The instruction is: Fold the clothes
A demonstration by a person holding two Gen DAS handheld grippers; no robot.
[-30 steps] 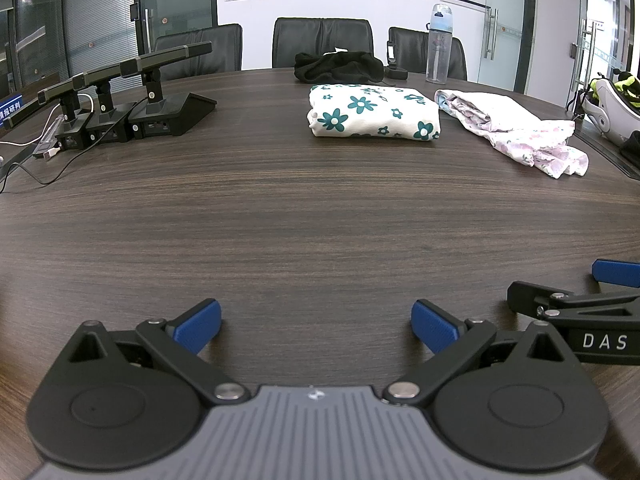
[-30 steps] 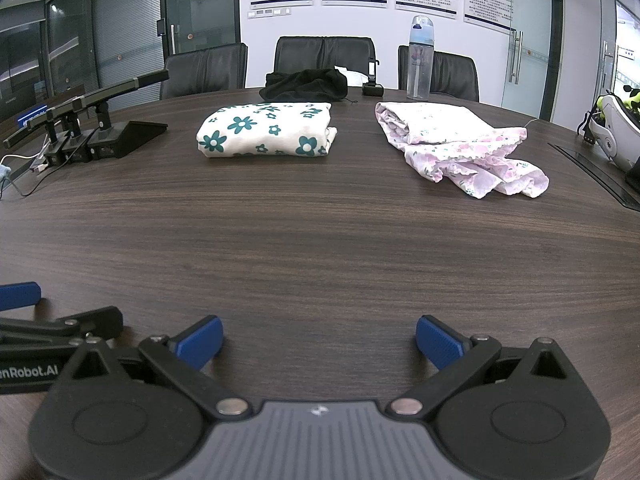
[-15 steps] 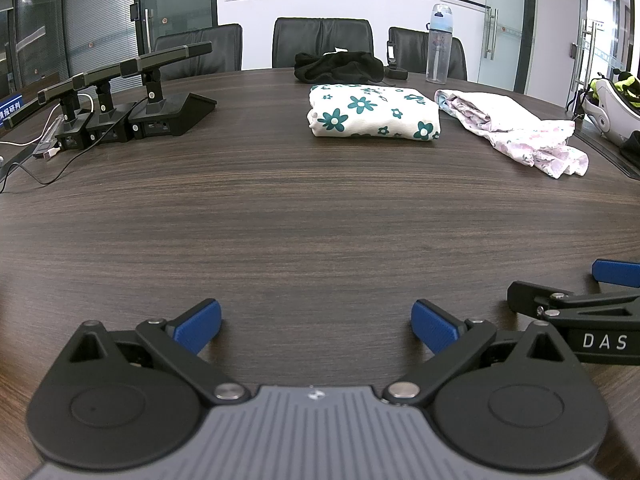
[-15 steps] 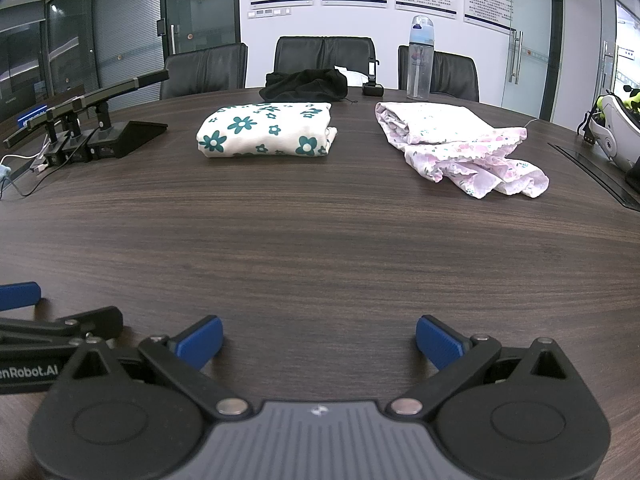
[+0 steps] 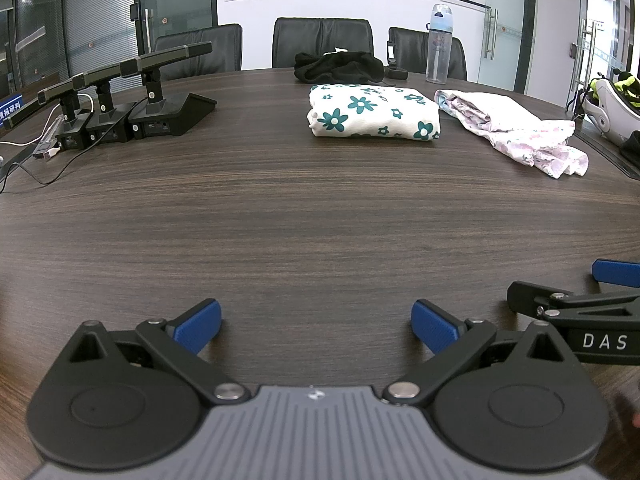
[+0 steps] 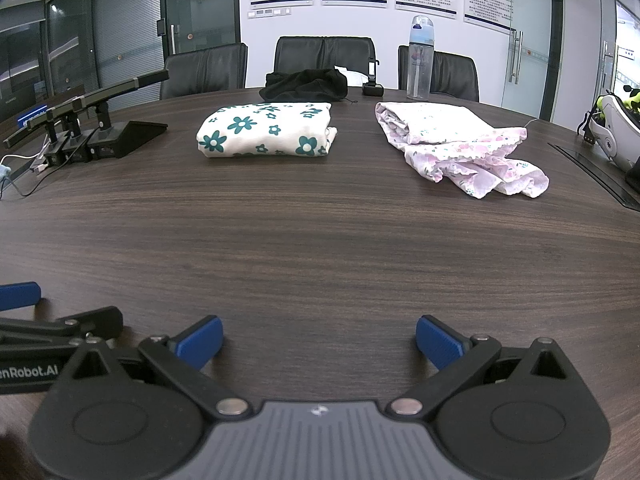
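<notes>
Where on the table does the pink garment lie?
In the right wrist view the pink garment lies unfolded, far right, beside the folded green-flowered cloth, before the water bottle.

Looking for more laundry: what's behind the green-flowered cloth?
Behind the flowered cloth lies a crumpled black garment, with chairs beyond. The garment's near edge is hidden by the cloth.

Bright, sharp; fisheye-bent edges
</notes>
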